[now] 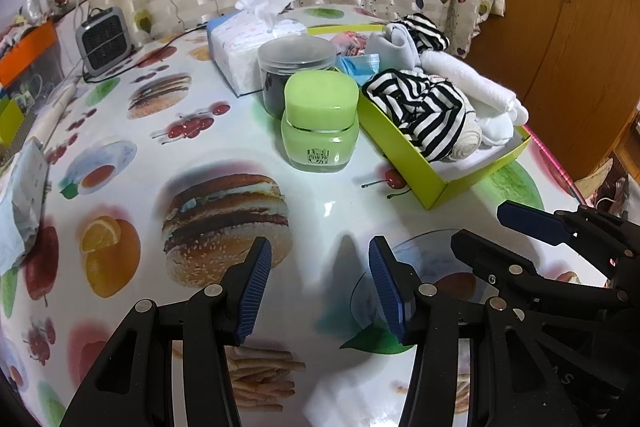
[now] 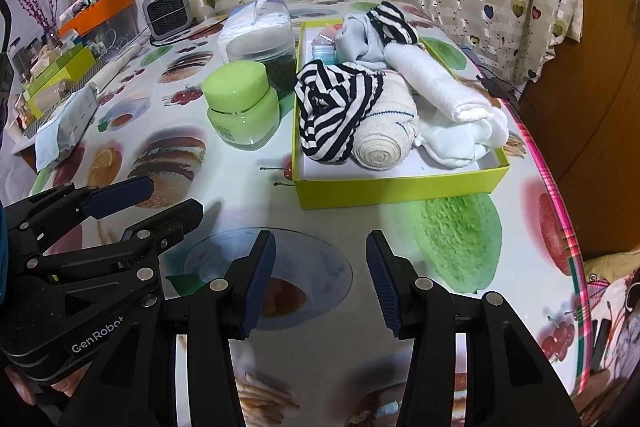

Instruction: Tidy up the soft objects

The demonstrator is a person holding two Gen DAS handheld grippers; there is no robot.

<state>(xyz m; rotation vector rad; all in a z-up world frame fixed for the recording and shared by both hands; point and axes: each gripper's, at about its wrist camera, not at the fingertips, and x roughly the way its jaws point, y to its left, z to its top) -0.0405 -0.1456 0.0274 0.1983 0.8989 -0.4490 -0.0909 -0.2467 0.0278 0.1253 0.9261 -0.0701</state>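
Note:
A yellow-green box [image 2: 396, 189] [image 1: 404, 151] on the table holds soft things: a black-and-white striped cloth [image 2: 332, 107] [image 1: 424, 111], a rolled beige sock [image 2: 384, 135], rolled white towels [image 2: 444, 95] [image 1: 464, 75], a grey cloth [image 2: 360, 39] and a second striped cloth [image 2: 394, 19] at the far end. My left gripper [image 1: 320, 287] is open and empty above the table, near the box's left front. My right gripper [image 2: 320, 283] is open and empty in front of the box. Each gripper shows in the other's view [image 2: 148, 203] [image 1: 500, 231].
A green jar [image 1: 320, 123] [image 2: 242, 107], a dark clear-lidded jar [image 1: 294, 67] and a tissue box [image 1: 248, 47] stand left of the box. A small grey heater [image 1: 104, 41] and cluttered bins [image 2: 96, 11] sit far left. A tissue pack [image 2: 66, 125] lies left. Table edge [image 2: 556, 195] runs right.

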